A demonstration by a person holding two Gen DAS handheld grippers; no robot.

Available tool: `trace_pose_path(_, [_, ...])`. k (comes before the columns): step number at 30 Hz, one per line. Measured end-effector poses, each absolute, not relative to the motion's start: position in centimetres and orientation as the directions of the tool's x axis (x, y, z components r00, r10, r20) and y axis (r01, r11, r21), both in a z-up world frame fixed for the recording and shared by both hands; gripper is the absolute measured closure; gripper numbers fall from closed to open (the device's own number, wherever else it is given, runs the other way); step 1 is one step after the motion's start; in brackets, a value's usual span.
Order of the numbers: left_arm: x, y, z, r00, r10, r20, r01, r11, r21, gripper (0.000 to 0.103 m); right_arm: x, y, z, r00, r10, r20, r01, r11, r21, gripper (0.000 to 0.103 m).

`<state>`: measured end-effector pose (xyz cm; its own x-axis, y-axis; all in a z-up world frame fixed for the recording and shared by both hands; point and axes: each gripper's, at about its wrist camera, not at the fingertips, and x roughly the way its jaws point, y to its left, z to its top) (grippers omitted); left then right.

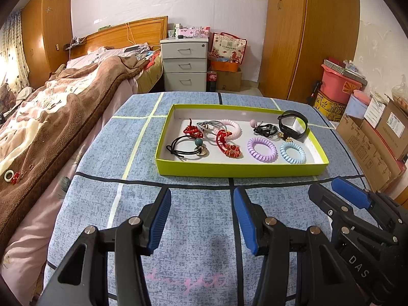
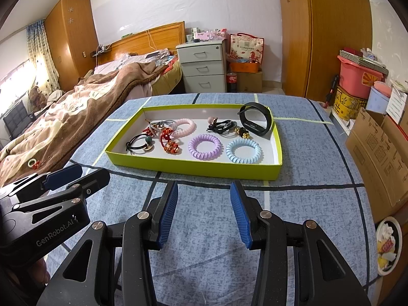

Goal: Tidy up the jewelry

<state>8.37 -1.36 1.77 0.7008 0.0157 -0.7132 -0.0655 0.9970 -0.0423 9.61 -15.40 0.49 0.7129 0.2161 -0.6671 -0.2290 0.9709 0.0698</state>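
A shallow green tray (image 1: 239, 169) (image 2: 193, 165) sits on the blue checked tablecloth (image 1: 199, 216). In it lie a purple coil hair tie (image 1: 262, 149) (image 2: 204, 146), a light blue coil tie (image 1: 292, 152) (image 2: 243, 151), a pink coil tie (image 1: 230, 127), red knotted bracelets (image 1: 225, 144), black elastic ties (image 1: 186, 148) and a black wristband (image 1: 293, 125) (image 2: 255, 122). My left gripper (image 1: 202, 216) is open and empty, in front of the tray. My right gripper (image 2: 204, 213) is open and empty, beside the left one. A small white ring with red beads (image 1: 11, 177) (image 2: 33, 163) lies on the bed blanket.
A bed with a brown blanket (image 1: 63, 117) stands to the left of the table. A grey drawer unit (image 1: 185, 63) and a wooden wardrobe (image 1: 306, 38) stand behind. Cardboard boxes (image 1: 374, 148) line the right side. A bowl (image 2: 389, 244) sits low on the right.
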Motion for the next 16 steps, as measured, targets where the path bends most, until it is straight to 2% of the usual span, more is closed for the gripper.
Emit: trace_pose_path(16, [8.50, -1.15, 1.73, 0.691, 0.011, -0.722, -0.060, 0.997, -0.043, 0.050, 9.57, -15.28, 0.25, 0.710, 0.215, -0.671, -0.228, 0.971, 0.071, 0.059])
